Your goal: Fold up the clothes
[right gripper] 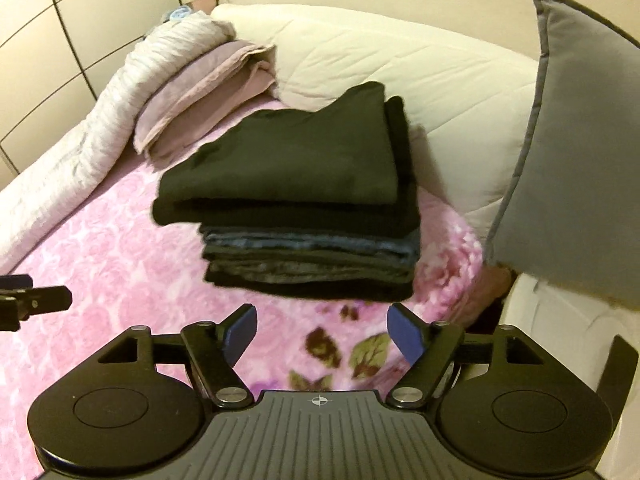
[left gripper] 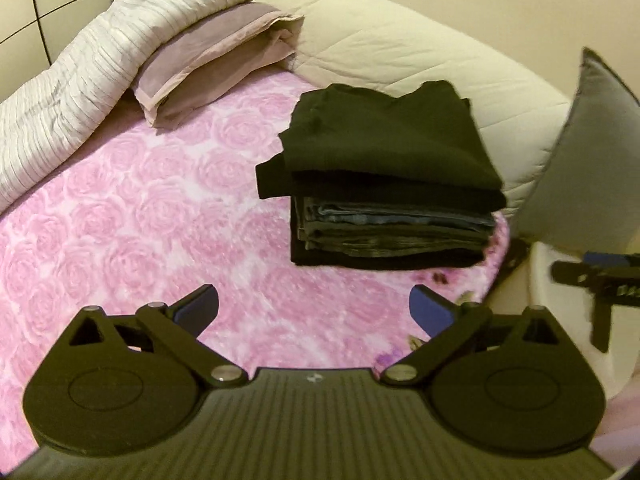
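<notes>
Left gripper [left gripper: 314, 308]: fingers spread wide, nothing between them, hanging over bare pink rose blanket [left gripper: 132, 208]. Right gripper [right gripper: 321, 330]: same, fingers apart and empty, over the near edge of the blanket where the flower-and-leaf print showed. Neither touched any cloth. Each gripper's tip was visible at the edge of the other's view, so they sat side by side on the near side of the bed.

Just beyond the fingers was the stack of clothes [right gripper: 296, 208], lying on the blanket toward the right side of the bed, near the grey cushion [right gripper: 576, 140]. Top layers were black garments folded flat [left gripper: 384, 148], below them bluish denim-looking and dark grey pieces, black at the bottom. Edges lined up fairly square (top black piece overhung a little to the left).

Far left: a rolled pale quilt [left gripper: 80, 80] and a mauve pillow [left gripper: 208, 56]; far side: a cream padded headboard [right gripper: 400, 72].

Progress, as a judgement: everything visible was folded and stacked, and no loose garment showed in either view. Looked at or near the end, though unfolded items outside the frame couldn't be ruled out.
</notes>
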The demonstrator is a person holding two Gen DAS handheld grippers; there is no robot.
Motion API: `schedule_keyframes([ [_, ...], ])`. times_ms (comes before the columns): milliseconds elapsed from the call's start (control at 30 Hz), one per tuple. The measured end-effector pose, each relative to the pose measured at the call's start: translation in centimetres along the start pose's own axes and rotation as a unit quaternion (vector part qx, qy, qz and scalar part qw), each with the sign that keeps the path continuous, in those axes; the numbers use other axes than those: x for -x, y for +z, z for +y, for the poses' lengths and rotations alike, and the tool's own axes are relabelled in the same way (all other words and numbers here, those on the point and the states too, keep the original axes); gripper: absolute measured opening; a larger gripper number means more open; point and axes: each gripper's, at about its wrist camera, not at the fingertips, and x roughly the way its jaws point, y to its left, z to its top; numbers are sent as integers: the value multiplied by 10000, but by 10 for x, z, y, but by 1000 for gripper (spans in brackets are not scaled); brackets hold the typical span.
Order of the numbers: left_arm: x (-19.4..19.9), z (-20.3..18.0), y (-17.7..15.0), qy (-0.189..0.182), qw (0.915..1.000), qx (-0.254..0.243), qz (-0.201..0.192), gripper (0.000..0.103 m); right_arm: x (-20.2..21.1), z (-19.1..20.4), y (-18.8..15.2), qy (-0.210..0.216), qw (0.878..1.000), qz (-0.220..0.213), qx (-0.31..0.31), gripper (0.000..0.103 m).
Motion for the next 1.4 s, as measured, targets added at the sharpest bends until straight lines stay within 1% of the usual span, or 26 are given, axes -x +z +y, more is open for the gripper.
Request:
schedule_keyframes([
  [133, 24, 0, -9, -71, 9999, -62, -64, 99, 13, 15, -14, -43, 10000, -3, -58, 76],
  [267, 30, -2, -10, -101, 9999, -46, -117, 99, 27, 27, -21, -52, 9999, -78, -73, 76],
  [467, 38, -5, -10, -140, 9997, -11, -194, 99, 32, 30, -10, -206, 9997, -109, -20, 76],
  [633, 33, -11, -2, -175, 9996, 85, -228, 99, 31, 28, -1, -253, 9996, -93, 19, 77],
  [767, 26, -17, -1, -184, 9997, 84, -158, 99, 29, 27, 3, -273, 9996, -44, 63, 77],
  [933, 21, -21, -2, -244, 9997, 69, -61, 99, 26, 25, -4, -276, 9996, 103, -55, 77],
  [1033, 20, -22, -4, -212, 9998, 49, -35, 99, 26, 25, -8, -281, 9994, 161, -108, 77],
  [1167, 18, -23, -7, -140, 9999, 12, -6, 99, 27, 29, -11, -285, 9994, 196, -97, 77],
  [1400, 21, -28, -11, -173, 9998, -101, -11, 99, 28, 35, -14, -235, 9994, 231, -57, 77],
])
